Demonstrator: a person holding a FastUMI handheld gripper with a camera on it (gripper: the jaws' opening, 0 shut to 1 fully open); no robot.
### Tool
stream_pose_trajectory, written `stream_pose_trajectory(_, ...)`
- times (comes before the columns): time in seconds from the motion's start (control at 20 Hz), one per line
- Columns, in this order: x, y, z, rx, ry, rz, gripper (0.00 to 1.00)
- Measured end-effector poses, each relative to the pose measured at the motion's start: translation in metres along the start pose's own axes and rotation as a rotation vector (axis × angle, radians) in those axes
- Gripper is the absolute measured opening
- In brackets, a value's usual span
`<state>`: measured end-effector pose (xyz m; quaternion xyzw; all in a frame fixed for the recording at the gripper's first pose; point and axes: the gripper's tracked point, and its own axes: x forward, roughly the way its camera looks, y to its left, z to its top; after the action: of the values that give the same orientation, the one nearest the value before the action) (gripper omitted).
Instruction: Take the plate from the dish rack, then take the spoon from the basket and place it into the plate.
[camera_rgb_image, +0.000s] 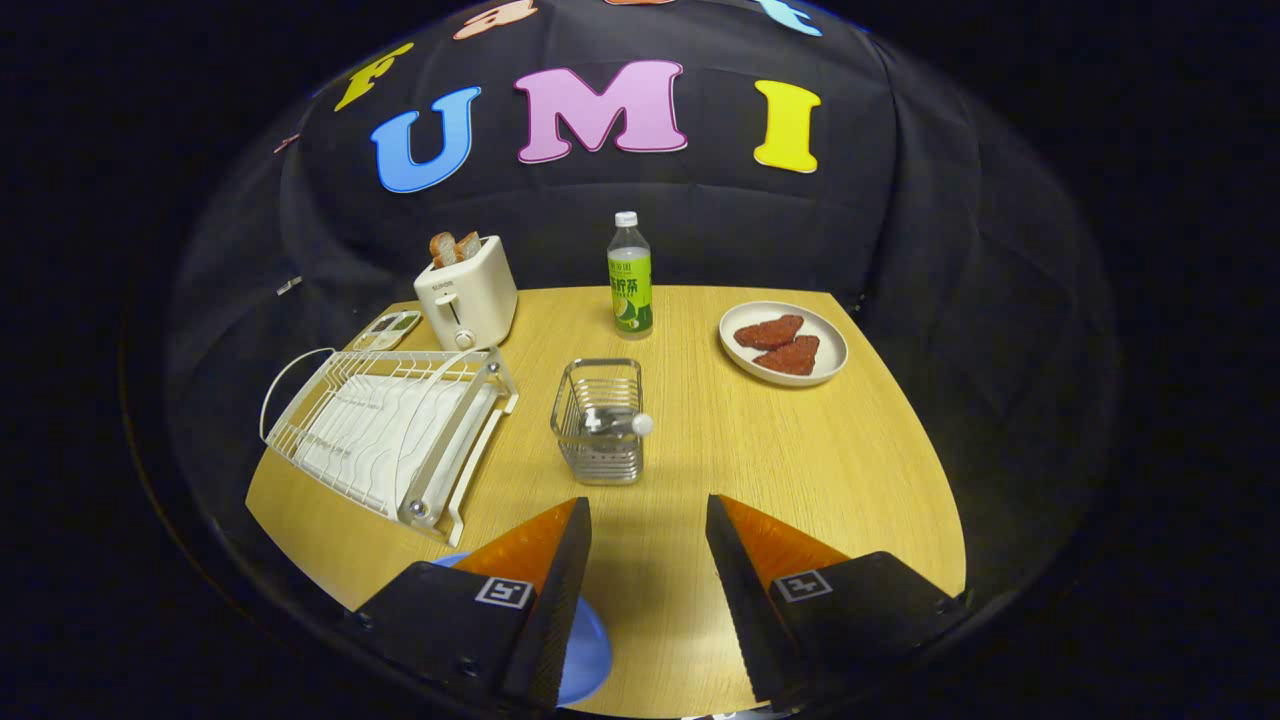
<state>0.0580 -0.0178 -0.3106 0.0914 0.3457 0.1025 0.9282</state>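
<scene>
The wooden table holds everything. The white dish rack sits near its left edge. A blue plate lies at the near edge, under the left finger. The gripper hangs above with fingers apart, holding nothing. Just ahead, mid-table, stands the wire basket with the spoon inside.

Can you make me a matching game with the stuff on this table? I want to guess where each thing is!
Things:
1. White-headed spoon
2. Toast slices
3. Two red-brown pieces of food
4. Blue plate

Places:
A. On the round white plate
B. Under one finger of the open gripper
C. In the wire basket
D. In the cream toaster

Pairs: 1-C, 2-D, 3-A, 4-B
</scene>
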Motion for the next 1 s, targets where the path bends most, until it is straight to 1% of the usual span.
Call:
stream_pose_trajectory(0.15,0.034,0.006,0.011,-0.009,0.031,0.038,0.72)
stream_pose_trajectory(0.25,0.052,0.01,0.009,-0.025,0.06,0.058,0.72)
stream_pose_trajectory(0.35,0.061,0.017,0.013,-0.029,0.062,0.081,0.68)
stream_pose_trajectory(0.5,0.071,0.018,0.023,-0.046,0.038,0.075,0.57)
stream_pose_trajectory(0.55,0.076,0.012,0.019,-0.055,0.058,0.053,0.47)
stream_pose_trajectory(0.6,0.075,0.014,0.015,-0.038,0.078,0.059,0.37)
stream_pose_trajectory(0.65,0.079,0.023,0.018,-0.011,0.081,0.095,0.27)
stream_pose_trajectory(0.7,0.075,0.025,0.02,0.006,0.086,0.102,0.17)
stream_pose_trajectory(0.8,0.068,0.014,0.029,0.001,0.059,0.05,0.11)
stream_pose_trajectory(0.9,0.05,0.018,0.043,0.035,0.013,0.063,0.11)
stream_pose_trajectory(1.0,0.024,0.019,0.057,0.031,-0.032,0.07,0.11)
